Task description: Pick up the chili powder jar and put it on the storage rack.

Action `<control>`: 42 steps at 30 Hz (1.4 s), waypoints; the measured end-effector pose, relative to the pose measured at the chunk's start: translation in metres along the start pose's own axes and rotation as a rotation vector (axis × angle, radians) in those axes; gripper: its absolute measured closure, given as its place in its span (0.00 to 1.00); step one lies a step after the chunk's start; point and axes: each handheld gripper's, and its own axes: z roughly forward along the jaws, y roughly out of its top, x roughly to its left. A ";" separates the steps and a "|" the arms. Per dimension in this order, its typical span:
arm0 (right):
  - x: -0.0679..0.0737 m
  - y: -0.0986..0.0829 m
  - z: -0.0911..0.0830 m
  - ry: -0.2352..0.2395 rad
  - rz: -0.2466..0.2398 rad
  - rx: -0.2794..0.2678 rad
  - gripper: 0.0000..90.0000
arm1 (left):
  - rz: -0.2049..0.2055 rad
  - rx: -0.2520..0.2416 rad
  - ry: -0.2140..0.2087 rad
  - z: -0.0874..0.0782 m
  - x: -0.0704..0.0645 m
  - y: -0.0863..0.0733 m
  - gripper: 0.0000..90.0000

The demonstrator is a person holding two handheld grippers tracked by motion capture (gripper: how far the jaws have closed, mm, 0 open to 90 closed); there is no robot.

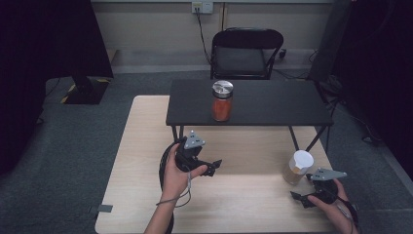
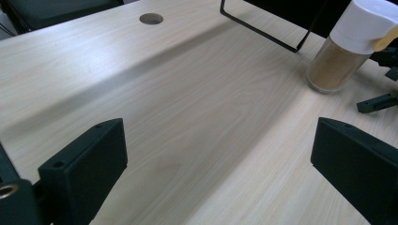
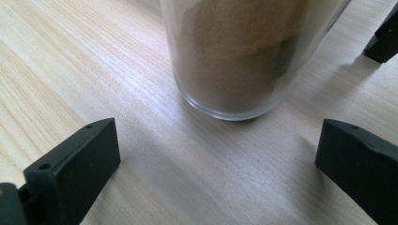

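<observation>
A glass jar of brown powder with a white lid stands on the wooden table at the right. My right gripper is just in front of it, jaws open. In the right gripper view the jar's base sits a little beyond the open gripper, not between the jaws. My left gripper hovers open over the table's middle. In its own view the left gripper holds nothing, and the same jar shows at the upper right. A second jar with red contents and a silver lid stands on the black shelf.
The black shelf stands on thin metal legs across the table's far half. A round cable hole is in the tabletop. A black folding chair stands behind the table. Bare wood lies between the two grippers.
</observation>
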 end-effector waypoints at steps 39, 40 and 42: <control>0.000 0.000 0.000 0.001 -0.001 0.000 0.00 | -0.054 0.091 -0.001 0.023 0.003 -0.047 0.04; 0.000 0.000 0.000 0.001 -0.001 0.000 0.00 | -0.057 0.095 -0.004 0.023 0.003 -0.049 0.04; 0.000 0.000 0.000 0.001 -0.001 0.000 0.00 | -0.059 0.105 -0.002 0.025 0.003 -0.051 0.04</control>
